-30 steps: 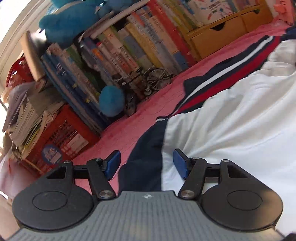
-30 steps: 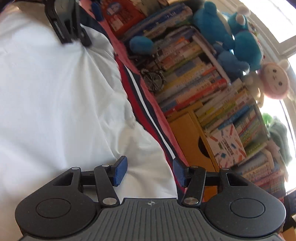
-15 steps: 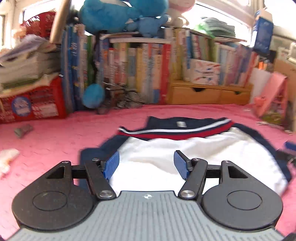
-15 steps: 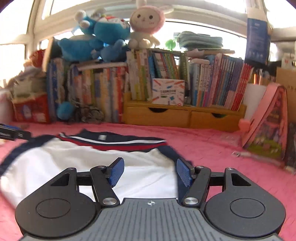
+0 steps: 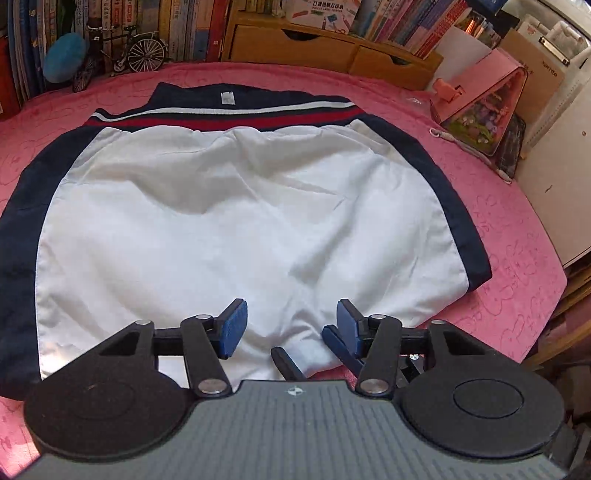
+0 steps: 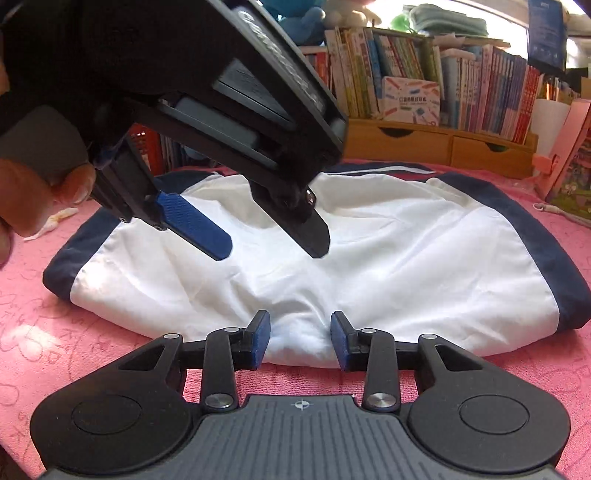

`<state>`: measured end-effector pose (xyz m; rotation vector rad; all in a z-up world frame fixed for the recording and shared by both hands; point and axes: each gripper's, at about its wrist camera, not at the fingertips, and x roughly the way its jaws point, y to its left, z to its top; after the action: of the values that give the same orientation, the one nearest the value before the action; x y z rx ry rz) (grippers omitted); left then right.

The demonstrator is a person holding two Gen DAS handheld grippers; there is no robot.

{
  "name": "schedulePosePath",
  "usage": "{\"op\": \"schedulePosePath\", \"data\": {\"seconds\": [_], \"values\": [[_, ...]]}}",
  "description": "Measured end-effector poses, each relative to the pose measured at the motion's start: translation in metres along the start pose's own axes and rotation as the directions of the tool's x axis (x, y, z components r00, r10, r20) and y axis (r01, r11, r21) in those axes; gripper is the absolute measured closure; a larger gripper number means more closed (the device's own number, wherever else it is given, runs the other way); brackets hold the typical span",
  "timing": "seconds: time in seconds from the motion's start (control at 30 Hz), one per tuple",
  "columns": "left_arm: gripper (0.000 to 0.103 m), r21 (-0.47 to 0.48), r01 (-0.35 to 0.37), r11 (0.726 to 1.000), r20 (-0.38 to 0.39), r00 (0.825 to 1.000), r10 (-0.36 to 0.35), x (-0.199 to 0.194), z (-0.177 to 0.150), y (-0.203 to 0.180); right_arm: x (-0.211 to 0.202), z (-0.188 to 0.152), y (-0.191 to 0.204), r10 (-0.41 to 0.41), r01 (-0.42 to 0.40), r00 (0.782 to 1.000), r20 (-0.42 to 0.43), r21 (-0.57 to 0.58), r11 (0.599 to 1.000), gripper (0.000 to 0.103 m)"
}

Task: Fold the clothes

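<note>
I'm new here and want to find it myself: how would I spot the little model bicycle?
Start at the pink cloth where the white and navy garment lies. Look past the garment's striped waistband to the row of books at the far left. The model bicycle stands before them, beside a round blue plush, the only wheeled, wiry thing there.
</note>
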<state>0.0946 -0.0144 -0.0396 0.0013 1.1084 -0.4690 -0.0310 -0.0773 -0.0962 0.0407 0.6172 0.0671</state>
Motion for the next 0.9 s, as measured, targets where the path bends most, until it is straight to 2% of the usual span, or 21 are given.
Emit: {"op": "schedulePosePath", "data": {"seconds": [0.1,0.17,0.3,0.4,0.47,0.53,0.7,0.8,0.9], "values": [[0.068,0.038,-0.054,0.998,-0.025,0.998,0.055,0.026,0.005,-0.004,0.001,-0.007,0.004,-0.01,0.01,1.0,0.022,-0.006,1.0,0.066],[0.069,0.067,-0.098,0.993,0.018,0.995,0.097,0.033,0.016,-0.008,0.0,-0.011,0.007,-0.016,0.017,0.999,0.043,-0.016,1.0,0.066],[0.069,0.042,-0.19,0.981,0.075,0.979,0.187,0.06,0.059,-0.005,-0.001,-0.013,0.01,-0.019,0.02,0.998,0.055,-0.012,1.0,0.066],[0.069,-0.027,-0.251,0.968,0.137,0.958,0.252,0.08,0.099,0.008,0.001,-0.014,0.012,-0.02,0.021,0.998,0.059,-0.012,1.0,0.066],[0.07,-0.082,-0.26,0.962,0.153,0.951,0.27,0.091,0.119,0.016,0.0,-0.014,0.012,-0.019,0.02,0.998,0.06,-0.008,1.0,0.066],[0.068,-0.126,-0.258,0.958,0.144,0.951,0.275,0.095,0.129,0.019,-0.001,-0.014,0.012,-0.019,0.019,0.998,0.06,-0.007,1.0,0.066],[0.069,-0.074,-0.287,0.955,0.163,0.941,0.295,0.072,0.12,0.01,-0.001,-0.016,0.012,-0.012,0.012,0.998,0.059,-0.001,1.0,0.066],[0.069,-0.034,-0.251,0.967,0.187,0.949,0.253,0.037,0.096,0.0,-0.001,-0.016,0.012,-0.009,0.009,0.998,0.06,0.004,1.0,0.066],[0.068,0.014,-0.206,0.978,0.159,0.966,0.201,0.022,0.071,-0.011,0.001,-0.014,0.01,-0.006,0.006,0.998,0.06,0.009,1.0,0.066]]}}
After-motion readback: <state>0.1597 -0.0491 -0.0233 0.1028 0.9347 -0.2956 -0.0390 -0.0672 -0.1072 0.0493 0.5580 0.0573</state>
